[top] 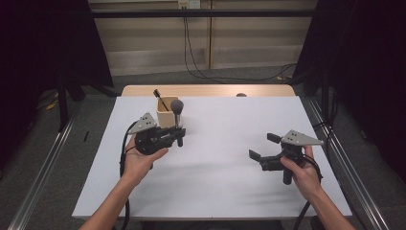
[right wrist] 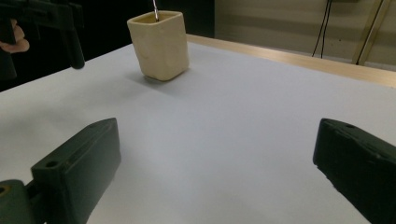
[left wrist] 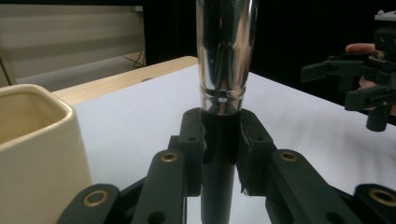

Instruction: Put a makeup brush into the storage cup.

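Observation:
My left gripper (top: 179, 136) is shut on the black handle of a makeup brush (top: 176, 106), which stands upright with its grey bristle head on top. In the left gripper view the brush's shiny ferrule (left wrist: 225, 51) rises just above my closed jaws, and my left gripper (left wrist: 219, 135) sits right of the cup (left wrist: 37, 154). The cream square cup (top: 167, 116) stands just behind that gripper, with another thin dark brush (top: 160, 99) leaning in it. My right gripper (top: 263, 146) hovers open over the right side of the table, nothing between its jaws (right wrist: 215, 163). It faces the cup (right wrist: 160, 44).
A white sheet (top: 215, 182) covers the table, with a wooden strip (top: 206, 90) along the far edge and a small dark object (top: 241, 95) on it. Metal rails run along both sides of the table. Cables hang on the far wall.

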